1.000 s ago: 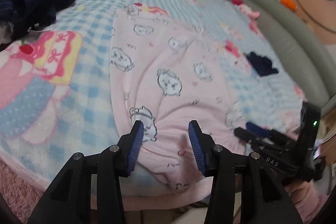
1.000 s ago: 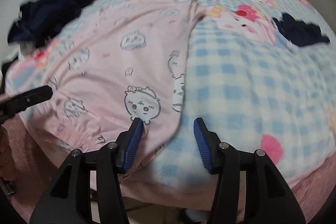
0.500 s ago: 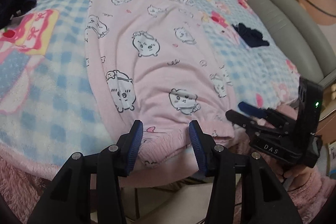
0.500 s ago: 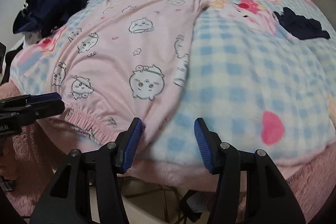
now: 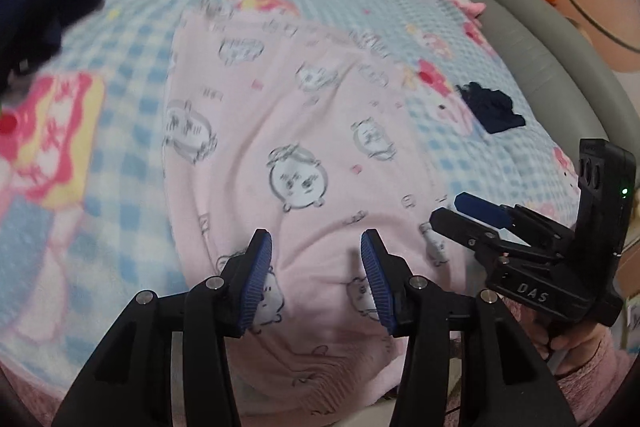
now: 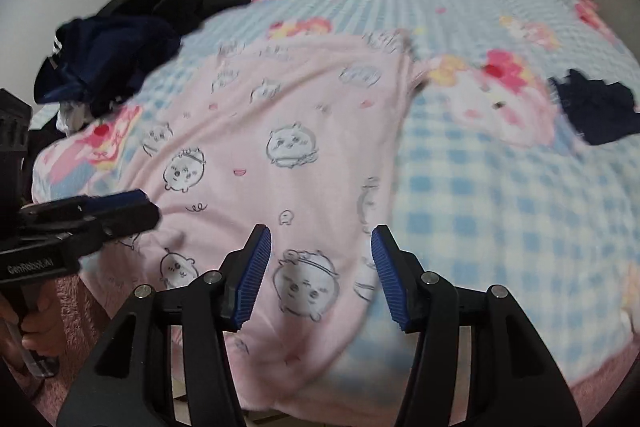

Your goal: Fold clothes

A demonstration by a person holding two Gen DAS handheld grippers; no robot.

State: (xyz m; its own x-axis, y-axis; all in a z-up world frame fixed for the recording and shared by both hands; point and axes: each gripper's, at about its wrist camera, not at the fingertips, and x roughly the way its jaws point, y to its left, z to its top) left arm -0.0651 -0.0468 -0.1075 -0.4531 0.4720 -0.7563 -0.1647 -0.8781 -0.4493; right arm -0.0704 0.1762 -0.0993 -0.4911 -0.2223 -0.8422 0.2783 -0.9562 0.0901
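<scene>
Dark heap (image 6: 120,43): navy and black clothes bunched at the far left of the bed, not folded, well apart from the pink garment.

Bed (image 6: 500,187): blue-check blanket with pink cartoon patches; it bears all the clothes.

Left gripper (image 5: 316,275): jaws set wide, nothing between the pads. It hovers over the near left part of the pink garment, just inside the hem. In the right view it (image 6: 132,215) shows side-on at the left edge, with the hand (image 6: 36,331) on its grip.

Pink garment (image 6: 288,131): printed fleece, the piece in hand. It lies spread along the bed from the near edge toward the middle, roughly flat with soft ripples; its elastic hem (image 5: 320,379) hangs over the near edge. Whether it is one layer or already doubled once lengthwise cannot be told; the motion blur hides the edges.

Right gripper (image 6: 320,275): jaws wide, holding nothing, over the near right part of the garment close to its right edge. In the left view it (image 5: 464,215) shows side-on at the right.

Small navy piece (image 6: 596,111): lies alone at the right of the bed, rumpled, well apart from the garment.

Progress, as judged: no neat folded stack shows in either view. The pink garment is laid out and both grippers are poised at its near end, which fits either smoothing it flat or taking hold for a fold. The heap and the navy piece remain unfolded, so most of the job looks to be left.
</scene>
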